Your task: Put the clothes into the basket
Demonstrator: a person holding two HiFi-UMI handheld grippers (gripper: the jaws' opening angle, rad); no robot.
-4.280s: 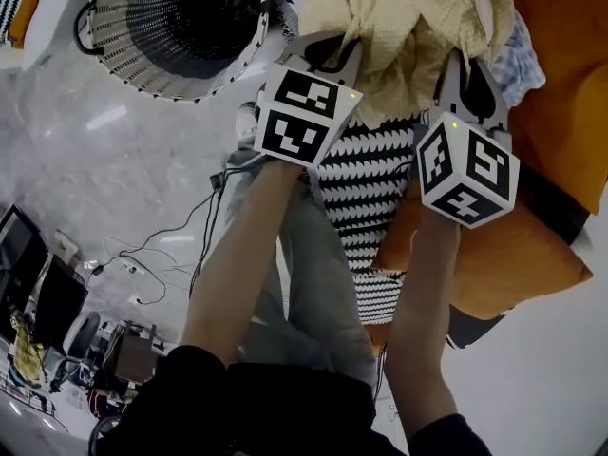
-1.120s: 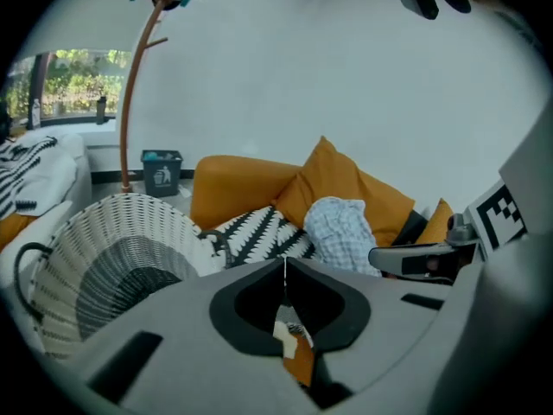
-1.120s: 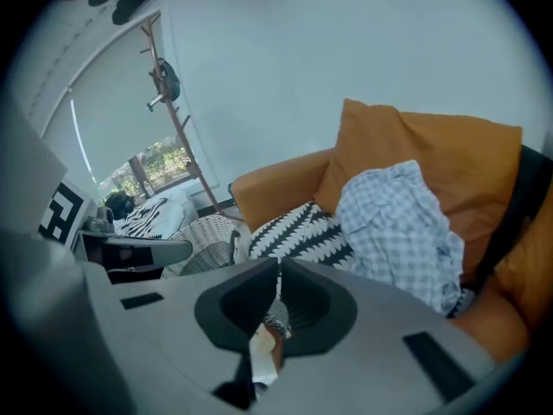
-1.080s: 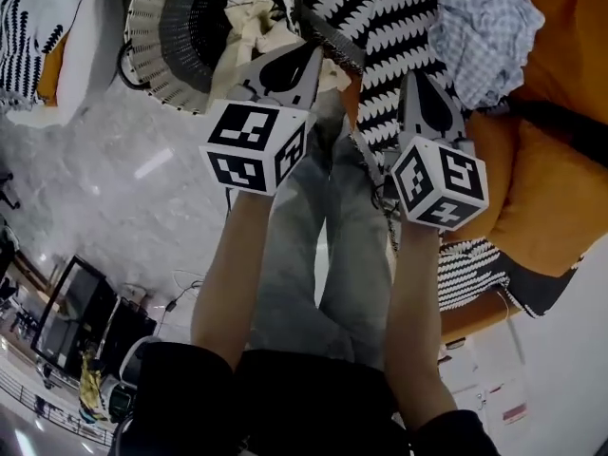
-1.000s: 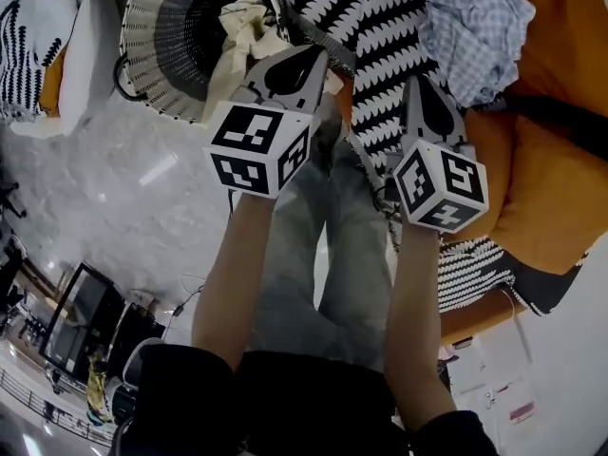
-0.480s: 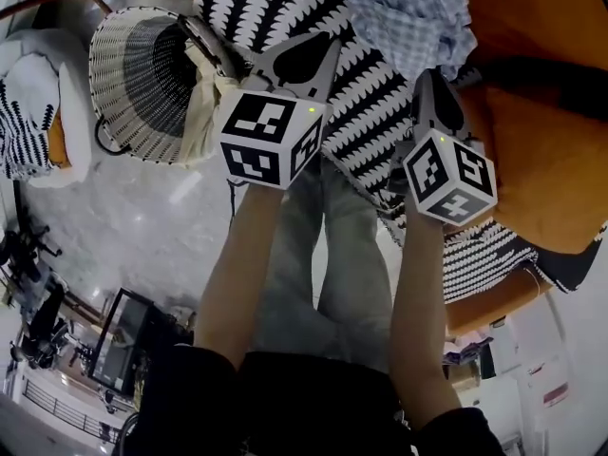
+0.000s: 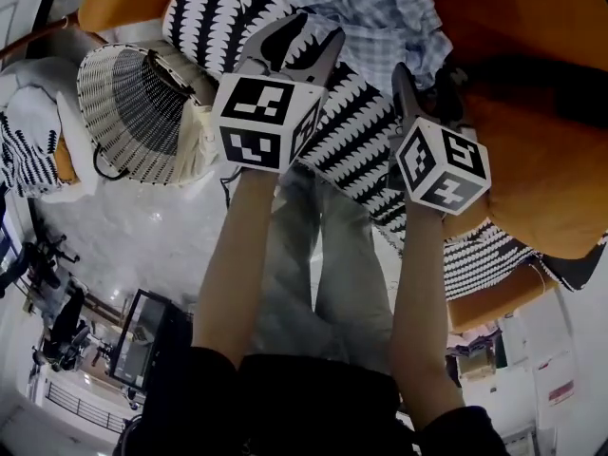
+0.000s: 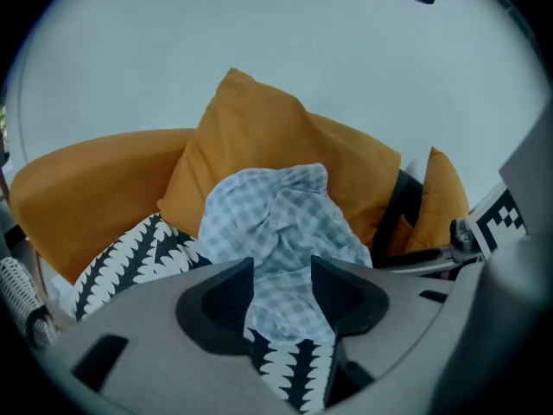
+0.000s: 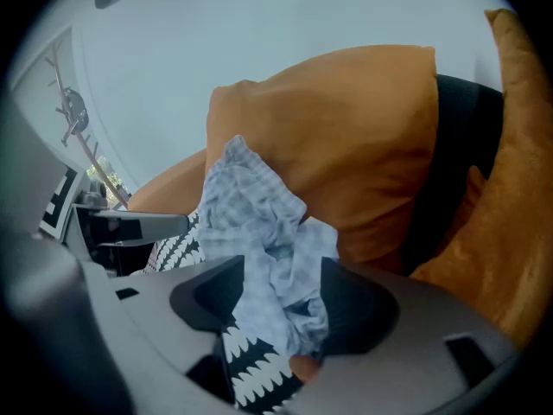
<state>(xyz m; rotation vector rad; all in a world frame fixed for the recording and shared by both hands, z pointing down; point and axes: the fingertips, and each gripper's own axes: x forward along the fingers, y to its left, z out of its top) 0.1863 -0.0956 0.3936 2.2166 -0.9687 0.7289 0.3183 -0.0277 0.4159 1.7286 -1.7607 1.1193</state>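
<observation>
Pale marbled floor (image 7: 142,236) lit by soft glare, orange sofa (image 7: 532,179) set against a plain pale wall (image 8: 259,41), orange cushion (image 8: 259,145) propped upright, black-and-white patterned fabric (image 7: 209,8) laid over the seat, dark monitor (image 7: 152,335) seen at lower left.

Left gripper (image 7: 316,31): grey, black pads (image 8: 226,299), white cube (image 7: 261,122) with black markers.
Right gripper (image 7: 425,82): the same.
Worn: black top (image 7: 313,408), grey trousers (image 7: 323,264).

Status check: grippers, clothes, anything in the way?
Left gripper and right gripper open, jaws just opened, nothing gripped. Checked shirt ahead on orange sofa, seen between both jaw pairs. Cream garment draped at basket rim. Nothing blocking the shirt.
</observation>
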